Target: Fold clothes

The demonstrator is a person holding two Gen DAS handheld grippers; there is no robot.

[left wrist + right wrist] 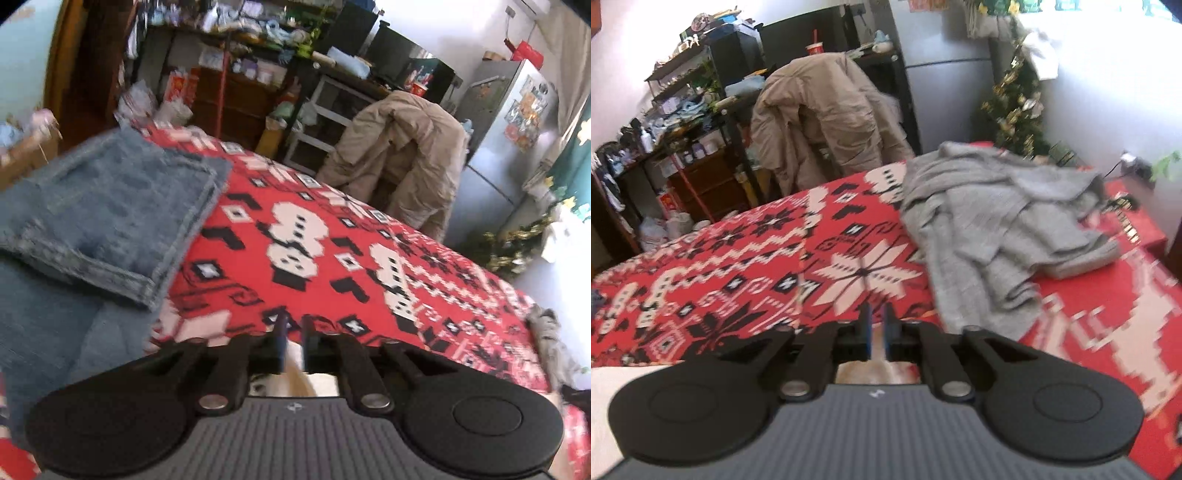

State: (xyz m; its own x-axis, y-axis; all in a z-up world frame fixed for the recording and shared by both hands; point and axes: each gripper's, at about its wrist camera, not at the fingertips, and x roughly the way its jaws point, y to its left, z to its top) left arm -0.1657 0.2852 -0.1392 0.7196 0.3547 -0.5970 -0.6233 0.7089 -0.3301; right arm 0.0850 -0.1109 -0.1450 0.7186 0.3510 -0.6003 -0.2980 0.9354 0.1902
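A folded pair of blue jeans [107,218] lies at the left of the red patterned tablecloth [369,266], left of and beyond my left gripper [293,328]. Its fingers stand close together with a narrow gap and hold nothing. A crumpled grey garment [997,221] lies on the tablecloth [738,258] to the right of and beyond my right gripper [877,317]. Its fingers are also nearly together and empty, above the cloth near the front edge.
A beige coat [820,118] hangs over a chair behind the table's far edge; it also shows in the left wrist view [399,155]. Cluttered shelves [240,55], a fridge [509,122] and a small decorated tree [1015,107] stand behind.
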